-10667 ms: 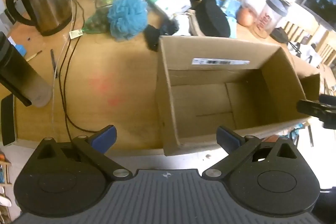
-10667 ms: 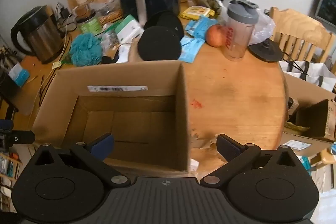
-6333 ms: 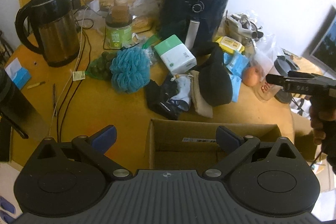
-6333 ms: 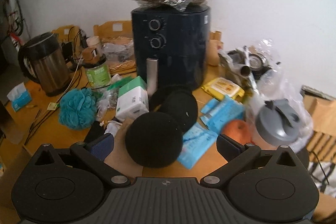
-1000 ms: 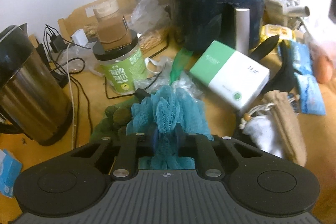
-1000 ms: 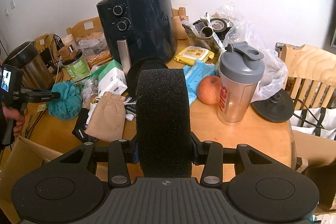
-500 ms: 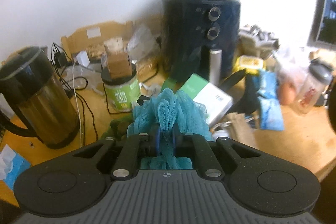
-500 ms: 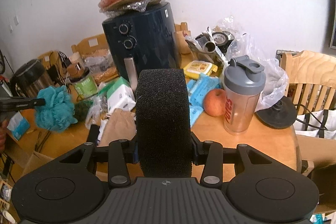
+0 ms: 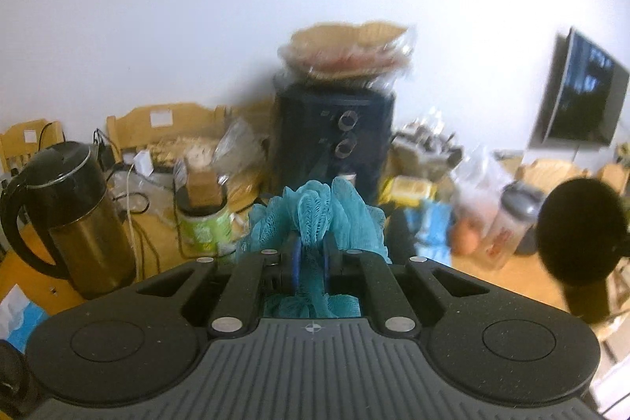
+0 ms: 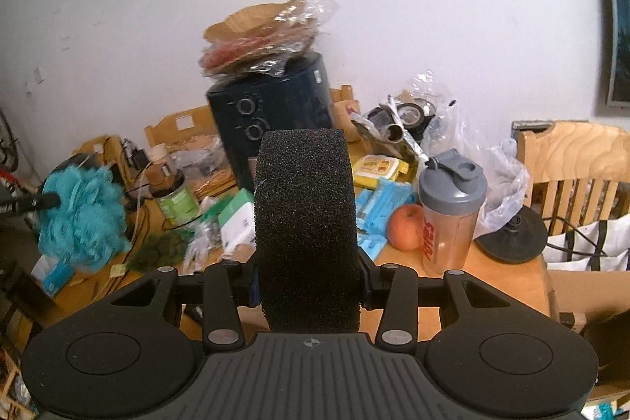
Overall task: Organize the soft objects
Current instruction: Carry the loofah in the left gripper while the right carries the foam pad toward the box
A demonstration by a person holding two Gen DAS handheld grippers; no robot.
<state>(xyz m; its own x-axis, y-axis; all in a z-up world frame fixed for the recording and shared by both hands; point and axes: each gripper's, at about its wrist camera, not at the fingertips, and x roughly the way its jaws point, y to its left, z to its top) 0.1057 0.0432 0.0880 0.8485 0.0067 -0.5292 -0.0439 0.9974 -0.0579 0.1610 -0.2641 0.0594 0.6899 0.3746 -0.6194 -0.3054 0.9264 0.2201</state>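
At the far left of the table [image 10: 464, 286], a steel kettle [image 9: 75, 219] is seen standing upright, with a green-labelled jar [image 9: 202, 223] near it. Next in order, the left gripper [image 9: 311, 262] is pressed nearly together, and a fold of the blue bath pouf [image 9: 319, 211] is pinched between its pads; the pouf is held up in the air, clear of the table, as is confirmed in the right wrist view, where it hangs at the left edge [image 10: 82, 215]. Behind it, a dark air fryer [image 10: 275, 113] is seen, with a wrapped stack of paper plates [image 10: 260, 34] on top. A white and green box [image 10: 236, 219] lies below the fryer.

Further right, the right gripper [image 10: 309, 282] is closed part-way on a black foam sponge [image 10: 307, 223], which is gripped on its two flat sides and held upright above the table. Beyond it an apple [image 10: 407, 225] and a shaker bottle [image 10: 449, 211] are seen, just beside each other, and a wooden chair [image 10: 575, 160] stands at the far right.

The step in hand is judged to be the carrying stage: both soft things are picked up and lifted, and neither is yet put away. No container is shown in these views apart from a cardboard edge [image 10: 579, 290] at the lower right, so the drop-off place cannot be told for certain. For the next move, both loads would need to be brought over the chosen container and lowered before either grip is loosened; the pouf's loose mesh may snag on the pads.
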